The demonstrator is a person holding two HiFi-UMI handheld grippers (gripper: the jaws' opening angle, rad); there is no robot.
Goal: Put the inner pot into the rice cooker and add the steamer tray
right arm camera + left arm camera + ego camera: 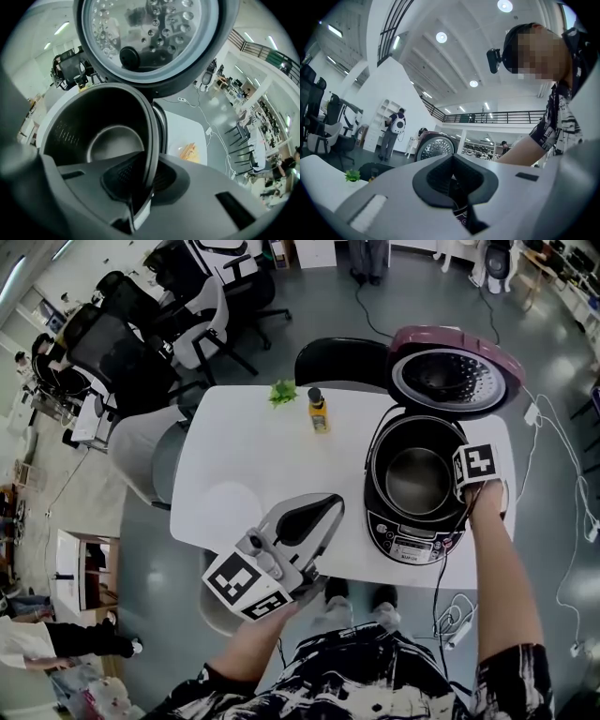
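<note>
The dark rice cooker (410,545) stands on the right of the white table (253,456), its maroon lid (452,374) swung open behind it. The metal inner pot (417,479) sits in the cooker's well. My right gripper (466,495) points steeply down and is shut on the pot's right rim. In the right gripper view that rim (151,136) runs between the pads of the right gripper (140,187). My left gripper (330,509) hovers level over the table's front edge, shut and empty; its pads (440,176) meet. A pale round thing (230,507), hard to make out, lies on the table's front left.
A yellow bottle (319,412) and a small green plant (282,392) stand at the table's far edge. A black chair (337,360) is behind the table, with office chairs (202,329) at the left. Cables (562,442) trail over the floor at the right.
</note>
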